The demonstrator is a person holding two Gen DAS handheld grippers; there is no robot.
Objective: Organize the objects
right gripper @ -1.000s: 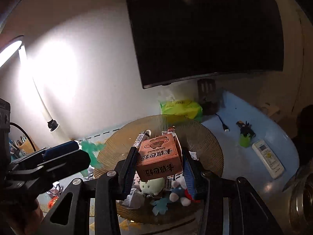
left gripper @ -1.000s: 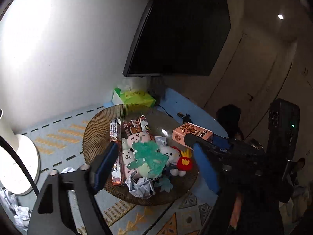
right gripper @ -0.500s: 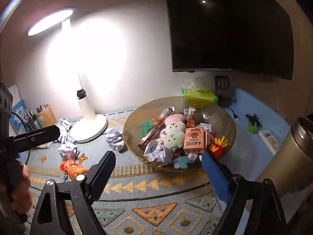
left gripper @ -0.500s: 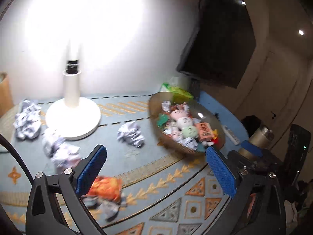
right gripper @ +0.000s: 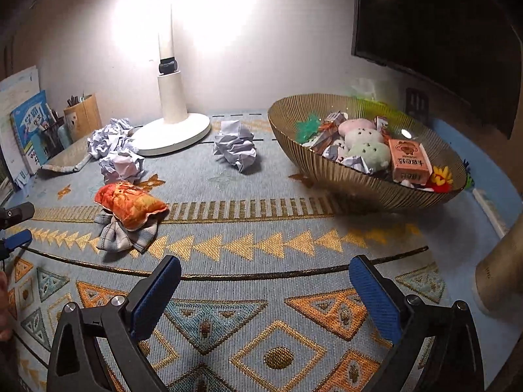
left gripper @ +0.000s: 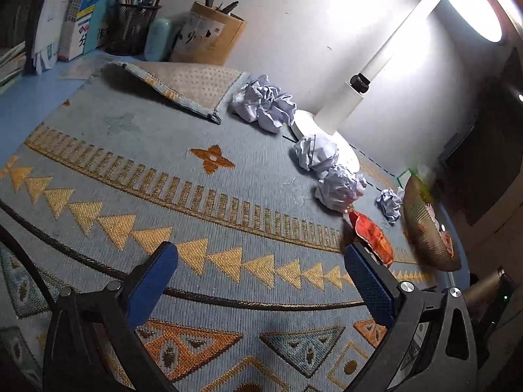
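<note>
nearest the right wrist camera, the right gripper (right gripper: 264,297) is being held wide open and empty above the patterned woven mat (right gripper: 261,228), its blue pads parted over bare weave. the left gripper (left gripper: 261,281) is likewise being held open with nothing between its pads; only its tip is being caught at the left edge of the right view.

ahead and to the left of the right gripper, an orange plush pouch (right gripper: 129,204) is lying on a grey checked cloth (right gripper: 126,235), its long axis running roughly left to right across the line of the fingers. in the left view the same pouch (left gripper: 371,236) is showing just beyond the right-hand pad, so the left gripper is judged to be the nearer one, and a turn to the right is judged to be needed to straddle the pouch's short side.

farther off, crumpled paper balls (right gripper: 235,147) are lying loose near the white lamp base (right gripper: 170,129). to the right, a ribbed gold bowl (right gripper: 359,179) is holding plush toys (right gripper: 366,143) and a pink box (right gripper: 410,160).

at the back, a lit wall, books (right gripper: 29,124), pen holders (right gripper: 81,117) and a dark screen (right gripper: 434,23) are being seen.
</note>
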